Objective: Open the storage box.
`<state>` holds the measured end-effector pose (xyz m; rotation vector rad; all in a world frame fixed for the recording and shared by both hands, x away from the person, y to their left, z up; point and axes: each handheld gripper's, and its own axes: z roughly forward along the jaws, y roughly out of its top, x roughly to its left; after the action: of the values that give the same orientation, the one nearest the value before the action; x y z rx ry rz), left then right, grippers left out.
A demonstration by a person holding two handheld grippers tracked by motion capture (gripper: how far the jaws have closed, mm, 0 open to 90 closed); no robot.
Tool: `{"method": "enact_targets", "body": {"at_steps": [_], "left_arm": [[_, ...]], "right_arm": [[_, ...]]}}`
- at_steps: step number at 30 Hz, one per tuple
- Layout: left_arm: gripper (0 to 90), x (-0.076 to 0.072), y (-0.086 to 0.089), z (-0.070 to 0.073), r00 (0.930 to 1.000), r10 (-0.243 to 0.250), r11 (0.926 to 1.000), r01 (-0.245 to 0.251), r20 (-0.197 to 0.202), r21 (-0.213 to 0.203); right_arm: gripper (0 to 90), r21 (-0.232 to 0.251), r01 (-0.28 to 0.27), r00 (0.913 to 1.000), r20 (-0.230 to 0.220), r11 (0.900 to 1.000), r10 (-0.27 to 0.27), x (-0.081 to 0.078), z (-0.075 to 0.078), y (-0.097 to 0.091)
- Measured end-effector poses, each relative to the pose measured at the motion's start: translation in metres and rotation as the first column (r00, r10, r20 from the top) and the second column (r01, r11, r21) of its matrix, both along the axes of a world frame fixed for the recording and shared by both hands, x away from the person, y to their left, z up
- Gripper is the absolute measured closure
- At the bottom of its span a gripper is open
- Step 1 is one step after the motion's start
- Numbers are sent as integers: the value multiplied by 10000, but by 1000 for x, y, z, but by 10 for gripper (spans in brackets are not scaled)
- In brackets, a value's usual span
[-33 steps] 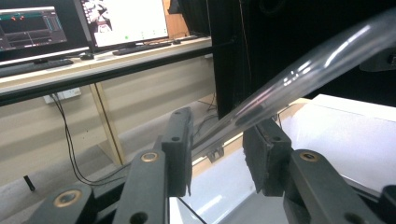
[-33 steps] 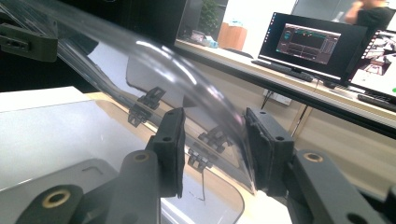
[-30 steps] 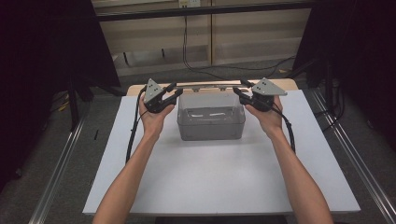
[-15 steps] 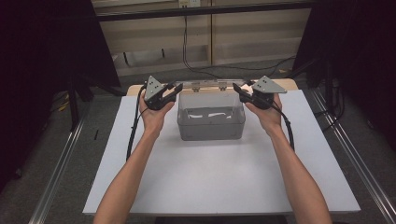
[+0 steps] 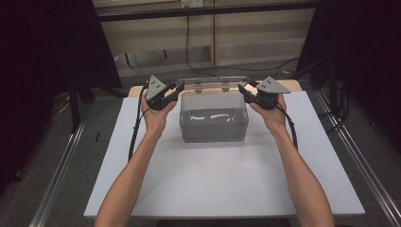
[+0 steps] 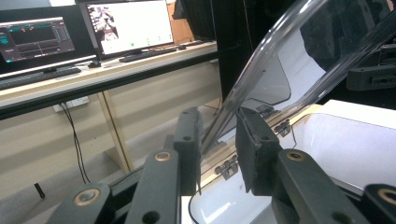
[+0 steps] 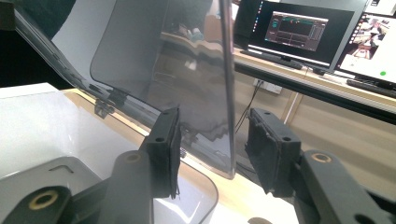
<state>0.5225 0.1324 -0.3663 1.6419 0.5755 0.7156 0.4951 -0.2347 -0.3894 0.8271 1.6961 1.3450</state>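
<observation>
A clear plastic box (image 5: 213, 125) stands on the white board at the far middle. Its hinged lid (image 5: 215, 84) is swung up at the back edge. My left gripper (image 5: 178, 88) is at the lid's left end. In the left gripper view the lid's rim (image 6: 280, 60) runs down between the jaws and spans from pad to pad, so this gripper (image 6: 218, 140) looks shut on it. My right gripper (image 5: 242, 89) is at the lid's right end. In the right gripper view the lid's edge (image 7: 226, 70) stands inside the wide gap of that gripper (image 7: 212, 140), touching neither pad.
The white board (image 5: 213, 189) covers the table, with bare room in front of the box. Metal rails (image 5: 61, 165) run along both sides. A shelf with monitors (image 6: 126, 23) and a keyboard lies beyond the table's far edge.
The lid lay shut on the box a second ago. It has swung up and back on its hinges, and both grippers have risen with its ends.
</observation>
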Motion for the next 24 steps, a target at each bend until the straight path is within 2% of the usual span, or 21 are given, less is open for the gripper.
{"method": "enact_targets", "body": {"at_steps": [2, 7, 9, 12, 14, 21, 24], "left_arm": [[715, 1, 0, 0, 10000, 29, 10000, -29, 30, -1], [721, 4, -1, 2, 10000, 81, 9999, -81, 9, -79], [727, 5, 0, 2, 10000, 90, 10000, -90, 23, -18], [733, 6, -1, 4, 9999, 149, 9999, -149, 37, 56], [737, 7, -1, 6, 10000, 94, 9997, -95, 32, 241], [741, 10, 0, 6, 10000, 54, 9999, -54, -17, 162], [746, 11, 0, 6, 10000, 79, 9999, -78, -24, 104]], "right_arm": [[530, -60, -55, 9998, -168, 10000, 54, 3, 0, -1], [537, -55, -64, 9998, -191, 10000, 63, 9, 2, 1], [535, -138, -15, 9996, -273, 9999, 12, 12, 1, 0], [544, -18, -9, 9991, -418, 10000, 8, 18, -2, -1], [551, -57, -79, 9990, -442, 10000, 76, 21, -2, 1], [615, 150, -183, 9989, -418, 9997, 189, 26, -4, 7], [615, 418, -163, 9988, -465, 9990, 182, 27, -6, 6]]}}
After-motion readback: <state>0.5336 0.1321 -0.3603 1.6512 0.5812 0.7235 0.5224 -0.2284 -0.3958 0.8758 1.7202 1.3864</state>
